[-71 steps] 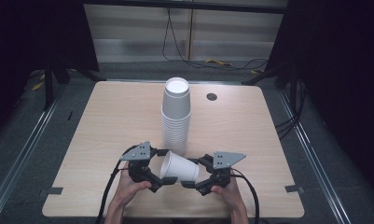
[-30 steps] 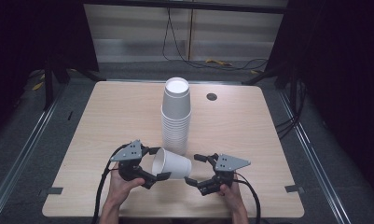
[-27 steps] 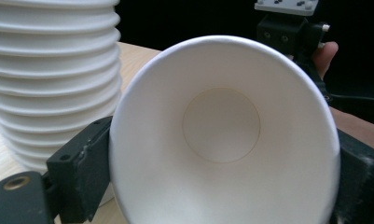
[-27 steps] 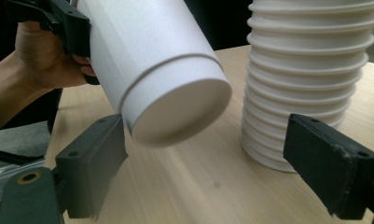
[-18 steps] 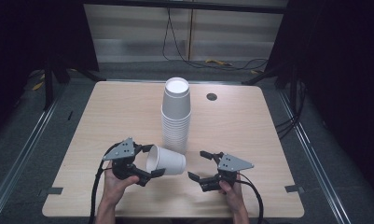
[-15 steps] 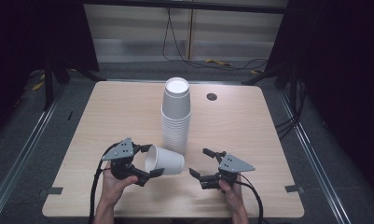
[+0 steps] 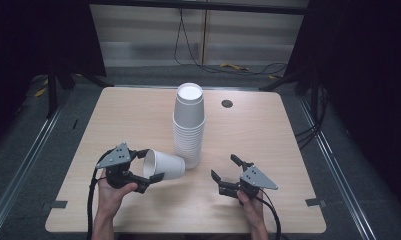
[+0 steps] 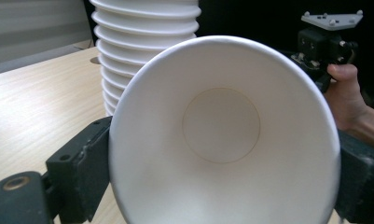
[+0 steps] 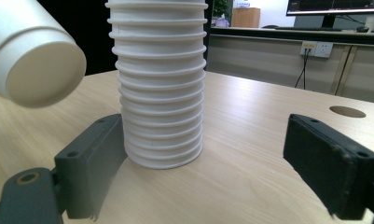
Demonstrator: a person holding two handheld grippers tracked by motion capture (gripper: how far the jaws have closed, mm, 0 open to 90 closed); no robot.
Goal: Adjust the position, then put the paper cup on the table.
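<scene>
Tongs status: left tongs clenched on the rim of a single paper cup, one jaw on each side of the mouth, as the left gripper view shows. Cup lies on its side in the grip, long axis roughly level and running along the table's near edge: mouth faces the left tongs, closed base points toward the right side of the table and the foot of the cup stack. Cup looks lifted clear of the table, base just beside the stack; can't tell if they touch. Position: near-left part of the table.

Right tongs released, jaws spread wide, nothing between the pads, near the near edge, right of the stack and apart from it. Right gripper view looks past them at the stack, cup base at upper left.
</scene>
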